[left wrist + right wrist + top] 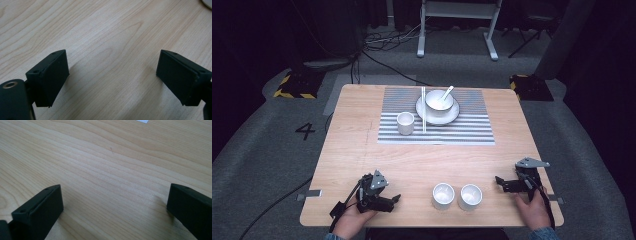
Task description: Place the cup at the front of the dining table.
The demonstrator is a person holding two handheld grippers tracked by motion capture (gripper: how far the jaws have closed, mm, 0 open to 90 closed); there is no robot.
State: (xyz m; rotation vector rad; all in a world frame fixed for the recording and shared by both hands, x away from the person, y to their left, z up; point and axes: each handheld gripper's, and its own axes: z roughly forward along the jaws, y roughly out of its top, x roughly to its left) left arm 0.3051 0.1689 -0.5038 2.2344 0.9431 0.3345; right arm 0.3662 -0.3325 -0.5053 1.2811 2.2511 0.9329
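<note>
Grey floor (272,145) (marked "4" (305,131)) — wooden table (362,150)

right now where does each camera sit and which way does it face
High view: above the person's side, looking forward and down on the table; both hands and tongs show, left tongs, right tongs.
Left gripper view: on the left tongs, facing bare wood, jaws apart.
Right gripper view: on the right tongs, facing wood, jaws apart.
Shared: the same tabletop.
</note>
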